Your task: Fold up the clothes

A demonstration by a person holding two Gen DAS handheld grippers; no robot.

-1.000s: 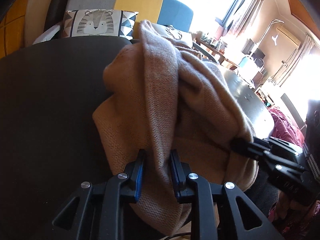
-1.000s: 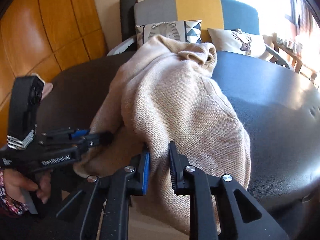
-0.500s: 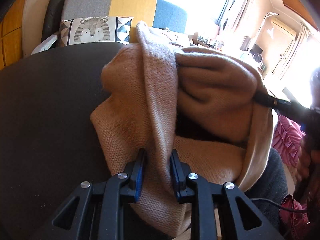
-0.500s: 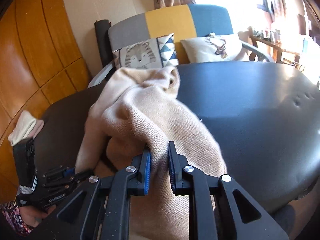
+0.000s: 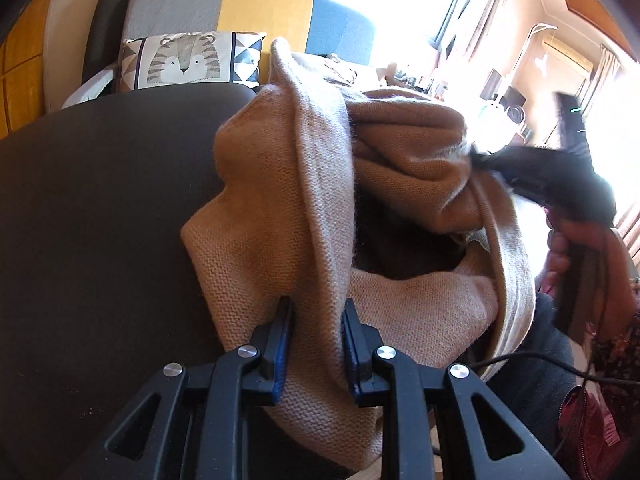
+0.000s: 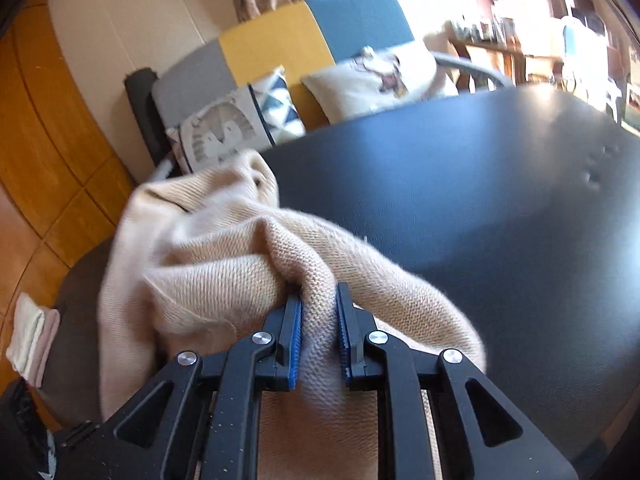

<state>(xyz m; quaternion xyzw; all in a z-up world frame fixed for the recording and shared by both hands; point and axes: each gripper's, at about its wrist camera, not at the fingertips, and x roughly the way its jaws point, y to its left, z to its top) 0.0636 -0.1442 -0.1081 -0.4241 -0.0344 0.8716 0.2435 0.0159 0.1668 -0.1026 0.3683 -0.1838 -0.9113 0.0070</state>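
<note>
A tan knitted sweater point(image 5: 280, 216) lies bunched on the dark table point(image 5: 92, 216). My left gripper point(image 5: 318, 308) is shut on a thick fold of it near the table's front edge. My right gripper point(image 6: 318, 304) is shut on another fold of the sweater point(image 6: 208, 280) and holds it lifted. In the left wrist view the right gripper point(image 5: 476, 160) shows at the right, raised above the table, with the cloth hanging from it and a dark hollow below. Part of the sweater hangs over the near table edge.
A grey, yellow and blue sofa point(image 5: 260, 12) with a tiger cushion point(image 5: 184, 60) stands behind the table. A second cushion point(image 6: 380, 76) lies further right. Folded white and pink cloth point(image 6: 28, 336) lies at the table's left edge. The dark tabletop point(image 6: 480, 200) stretches right.
My right gripper has risen and swung right, lifting its fold of the sweater off the table and opening a hollow under it. My left gripper has kept its hold in place.
</note>
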